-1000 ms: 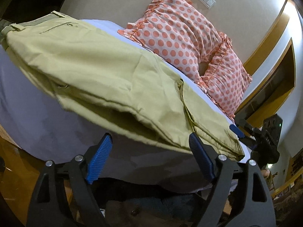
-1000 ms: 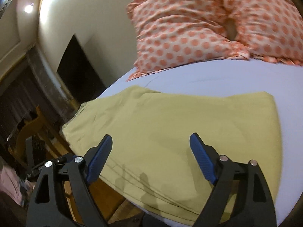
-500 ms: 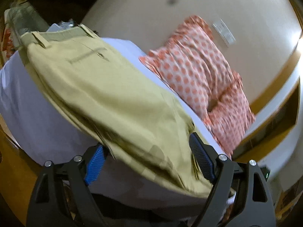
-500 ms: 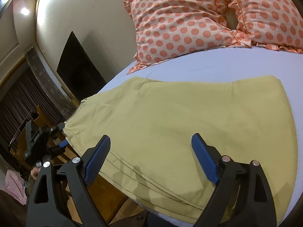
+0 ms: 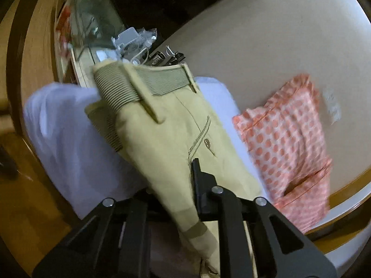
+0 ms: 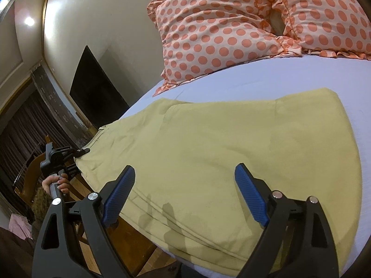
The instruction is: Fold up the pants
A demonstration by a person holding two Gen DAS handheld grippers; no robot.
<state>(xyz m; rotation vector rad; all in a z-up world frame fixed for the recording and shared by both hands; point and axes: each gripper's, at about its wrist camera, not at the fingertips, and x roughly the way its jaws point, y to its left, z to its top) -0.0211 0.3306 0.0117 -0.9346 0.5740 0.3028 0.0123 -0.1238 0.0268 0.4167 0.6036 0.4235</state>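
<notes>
Khaki pants (image 6: 231, 157) lie folded lengthwise on the bed's pale lilac sheet (image 6: 278, 81). In the left wrist view the pants (image 5: 162, 134) run up from the jaws to the ribbed waistband at the top. My left gripper (image 5: 183, 197) is shut on the pants' near edge; the cloth hides one finger. It also shows in the right wrist view (image 6: 78, 153), at the pants' left end by the bed edge. My right gripper (image 6: 185, 190) is open and empty, just above the pants' near edge.
Two polka-dot pillows (image 6: 231, 27) lean on the wall at the head of the bed. A bedside stand with clutter (image 5: 129, 44) sits beyond the waistband. A wooden chair (image 6: 30, 180) and wooden floor (image 5: 25, 208) lie beside the bed.
My left gripper has closed on the pants' edge and swung to face the waistband end. The right gripper has stayed open and moved slightly closer to the pants.
</notes>
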